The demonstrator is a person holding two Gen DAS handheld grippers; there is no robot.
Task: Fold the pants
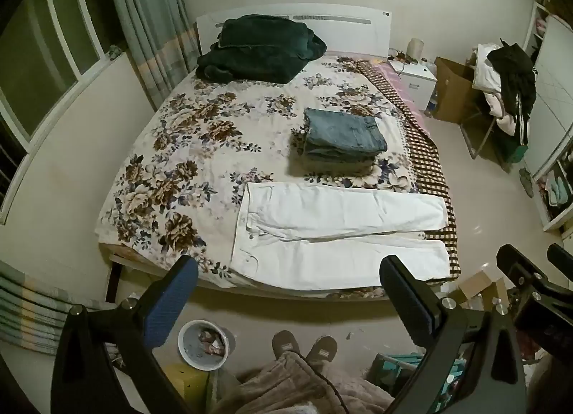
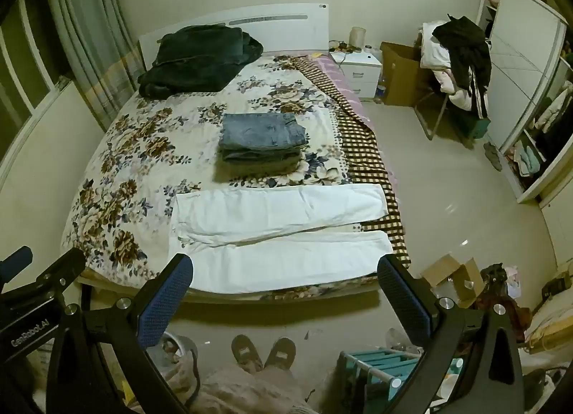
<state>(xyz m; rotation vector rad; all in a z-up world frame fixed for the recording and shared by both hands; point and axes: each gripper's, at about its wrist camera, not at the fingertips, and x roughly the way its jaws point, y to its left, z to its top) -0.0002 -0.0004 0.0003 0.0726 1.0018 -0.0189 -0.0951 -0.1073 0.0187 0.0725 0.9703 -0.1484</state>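
White pants (image 1: 336, 231) lie flat across the near end of the floral bed (image 1: 186, 149), waistband to the left, both legs stretched right, side by side. They also show in the right wrist view (image 2: 279, 235). My left gripper (image 1: 288, 278) is open and empty, held back from the bed's near edge above the floor. My right gripper (image 2: 286, 276) is open and empty too, at the same distance; it also shows at the right edge of the left wrist view (image 1: 533, 263).
A stack of folded jeans (image 1: 343, 138) sits mid-bed beyond the white pants. A dark green blanket (image 1: 258, 49) lies by the headboard. A bin (image 1: 204, 344) and my slippered feet (image 1: 304, 346) are on the floor below. A chair with clothes (image 1: 505, 92) stands at the right.
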